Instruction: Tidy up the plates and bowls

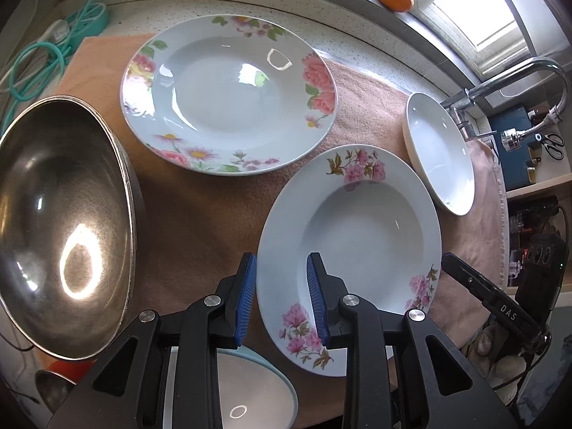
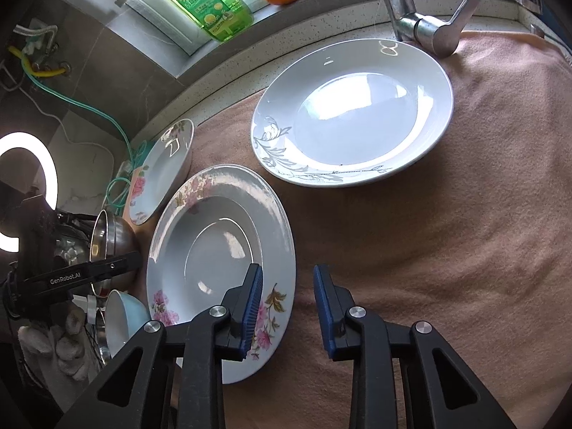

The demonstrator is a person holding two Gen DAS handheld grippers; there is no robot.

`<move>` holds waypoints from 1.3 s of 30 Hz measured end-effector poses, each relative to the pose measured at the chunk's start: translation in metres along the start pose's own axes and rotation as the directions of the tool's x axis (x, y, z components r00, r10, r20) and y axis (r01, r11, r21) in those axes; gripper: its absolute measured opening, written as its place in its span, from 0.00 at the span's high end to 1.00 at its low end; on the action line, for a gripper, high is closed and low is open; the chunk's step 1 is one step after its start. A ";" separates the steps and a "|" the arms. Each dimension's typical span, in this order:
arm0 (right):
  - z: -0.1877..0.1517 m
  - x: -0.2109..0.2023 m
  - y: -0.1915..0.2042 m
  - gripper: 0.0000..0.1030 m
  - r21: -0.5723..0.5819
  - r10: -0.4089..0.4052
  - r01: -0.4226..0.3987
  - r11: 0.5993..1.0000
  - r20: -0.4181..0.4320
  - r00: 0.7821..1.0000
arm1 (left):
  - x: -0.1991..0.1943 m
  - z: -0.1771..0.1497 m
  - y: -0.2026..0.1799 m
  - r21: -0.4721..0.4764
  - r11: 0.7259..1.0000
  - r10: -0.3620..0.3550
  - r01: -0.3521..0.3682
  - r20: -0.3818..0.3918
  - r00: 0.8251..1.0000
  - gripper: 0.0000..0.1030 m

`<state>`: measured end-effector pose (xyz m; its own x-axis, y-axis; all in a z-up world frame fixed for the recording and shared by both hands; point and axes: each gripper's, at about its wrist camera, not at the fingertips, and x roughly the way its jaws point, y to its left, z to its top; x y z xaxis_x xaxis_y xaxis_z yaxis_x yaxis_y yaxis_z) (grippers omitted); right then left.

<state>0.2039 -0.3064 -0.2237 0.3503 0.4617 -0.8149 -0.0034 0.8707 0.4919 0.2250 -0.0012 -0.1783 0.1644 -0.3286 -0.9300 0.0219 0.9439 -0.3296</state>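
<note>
Your left hand-held gripper (image 1: pixel 281 298) and right hand-held gripper (image 2: pixel 287 309) straddled opposite rims of the pink-flowered plate (image 1: pixel 357 236), jaws parted, not yet gripping.

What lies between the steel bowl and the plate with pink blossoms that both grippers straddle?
Only bare pink towel separates the steel bowl from the pink-blossom plate; the left wrist view shows it best.
</note>
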 end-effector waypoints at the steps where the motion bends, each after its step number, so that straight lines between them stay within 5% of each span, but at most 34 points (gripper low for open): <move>1: 0.001 0.002 -0.001 0.75 0.007 0.005 -0.005 1.000 -0.005 1.000 | 0.001 0.000 0.001 -0.002 1.000 0.000 0.000 -0.003 1.000 0.74; 39: 0.003 0.026 -0.002 0.82 0.040 0.082 -0.079 0.996 -0.091 0.992 | 0.019 0.002 0.001 -0.001 1.000 -0.011 0.011 -0.056 0.998 0.78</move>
<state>0.2154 -0.2967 -0.2453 0.2618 0.5453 -0.7963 0.0066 0.8240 0.5665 0.2300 -0.0063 -0.1963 0.1084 -0.3401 -0.9341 0.0225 0.9403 -0.3397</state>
